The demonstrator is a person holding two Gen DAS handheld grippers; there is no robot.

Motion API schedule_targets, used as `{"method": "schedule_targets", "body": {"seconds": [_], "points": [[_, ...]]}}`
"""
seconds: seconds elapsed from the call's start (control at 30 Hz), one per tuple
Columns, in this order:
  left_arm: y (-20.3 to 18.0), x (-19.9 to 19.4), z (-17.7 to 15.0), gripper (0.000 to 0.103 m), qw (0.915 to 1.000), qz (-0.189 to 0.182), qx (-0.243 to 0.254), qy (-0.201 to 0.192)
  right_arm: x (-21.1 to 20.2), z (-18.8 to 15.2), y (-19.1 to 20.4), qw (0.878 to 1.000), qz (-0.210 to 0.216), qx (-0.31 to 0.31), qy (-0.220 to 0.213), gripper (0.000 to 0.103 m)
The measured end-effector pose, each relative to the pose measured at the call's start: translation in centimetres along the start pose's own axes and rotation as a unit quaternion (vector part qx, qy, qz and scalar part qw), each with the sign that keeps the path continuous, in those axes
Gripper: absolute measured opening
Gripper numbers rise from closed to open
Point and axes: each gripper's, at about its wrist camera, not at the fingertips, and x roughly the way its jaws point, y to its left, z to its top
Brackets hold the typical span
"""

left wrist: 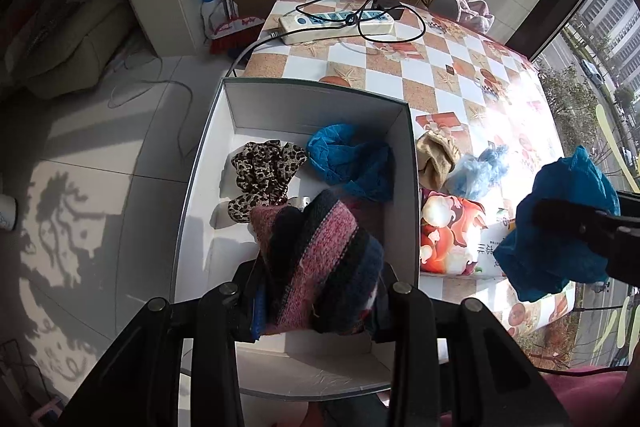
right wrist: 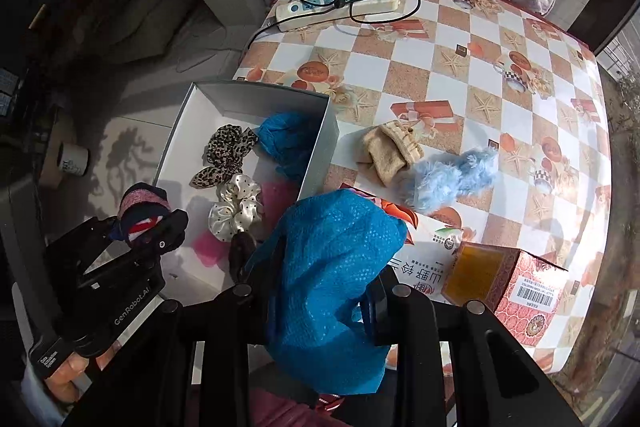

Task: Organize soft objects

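Observation:
My left gripper (left wrist: 316,307) is shut on a pink-and-navy striped knit piece (left wrist: 320,251) and hangs over the near end of the white box (left wrist: 413,187). The same gripper (right wrist: 148,223) shows at the left of the right wrist view, over the box's left rim. My right gripper (right wrist: 320,291) is shut on a crumpled blue cover (right wrist: 332,259), just right of the box (right wrist: 320,135). In the left wrist view that cover (left wrist: 560,227) hangs at the right edge. Inside the box lie a leopard scrunchie (right wrist: 228,151), another blue cover (right wrist: 284,139) and a white dotted scrunchie (right wrist: 236,207).
On the checked table (right wrist: 440,39) lie a beige cloth (right wrist: 392,151), a fluffy light-blue piece (right wrist: 452,175), a printed packet (right wrist: 428,259), a red carton (right wrist: 516,283) and a power strip with cables (right wrist: 336,7). The tiled floor (left wrist: 100,187) drops away left of the box.

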Motion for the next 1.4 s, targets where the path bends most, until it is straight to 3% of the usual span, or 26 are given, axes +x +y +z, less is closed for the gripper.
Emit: {"method": "schedule_targets", "body": {"seconds": [0.83, 1.4], "points": [[2.2, -0.1, -1.2, 0.04, 0.9993, 0.006, -0.035, 0.005, 1.1, 0.6, 2.9, 0.999, 0.003, -0.05, 0.016, 0.032], [3.2, 1.1, -1.9, 0.04, 0.9984, 0.007, -0.048, 0.03, 2.9, 1.7, 5.1, 0.996, 0.007, -0.082, 0.029, 0.032]]}}
